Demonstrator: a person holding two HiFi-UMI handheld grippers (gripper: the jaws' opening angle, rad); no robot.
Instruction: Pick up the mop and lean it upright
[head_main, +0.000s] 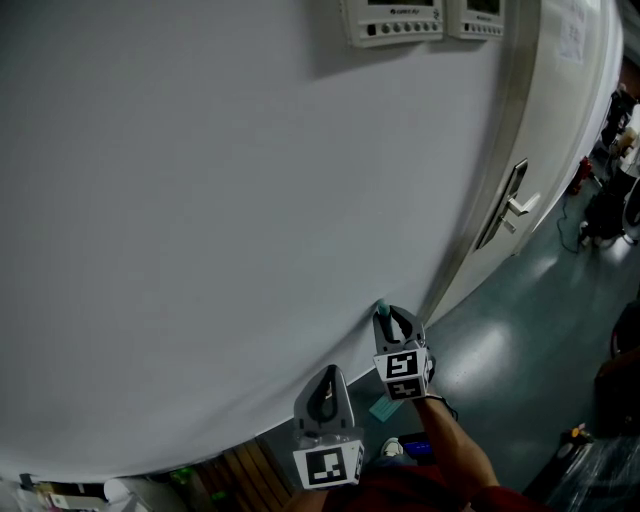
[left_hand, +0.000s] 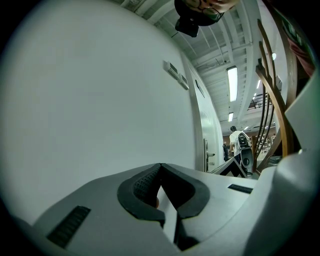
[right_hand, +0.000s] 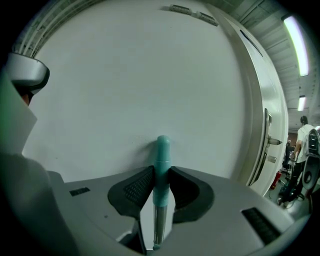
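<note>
White wall (head_main: 200, 200) fills nearly all of your head view, so straight ahead you have no room to move. The open space lies at the lower right, where the dark glossy floor (head_main: 500, 350) runs along the foot of a closed door (head_main: 560, 150). The door's metal edge strip meets the wall just above your right gripper (right_hand: 161, 172).

That gripper's pads are clamped on the teal top of the mop handle (right_hand: 162, 155), which stands upright between them. Its rounded tip pokes out above the pads, close against the wall. You cannot tell whether the tip touches it.

Your left gripper (left_hand: 161, 167) sits at the bottom centre of the head view, just beside the right one and lower in the frame. Its jaws are closed tip to tip with nothing between them, pointing at bare wall.

Much of the mop is out of sight. Below the teal grip, only a short piece of metal shaft shows before the gripper body cuts it off, and no view shows the mop head. Curved wooden rails (left_hand: 272, 95) crowd the right edge of the left gripper view, cut off by the frame.

Count one mop handle, two grippers, one door with one lever handle (head_main: 515, 205), and two control panels (head_main: 393, 20) at the top edge.
</note>
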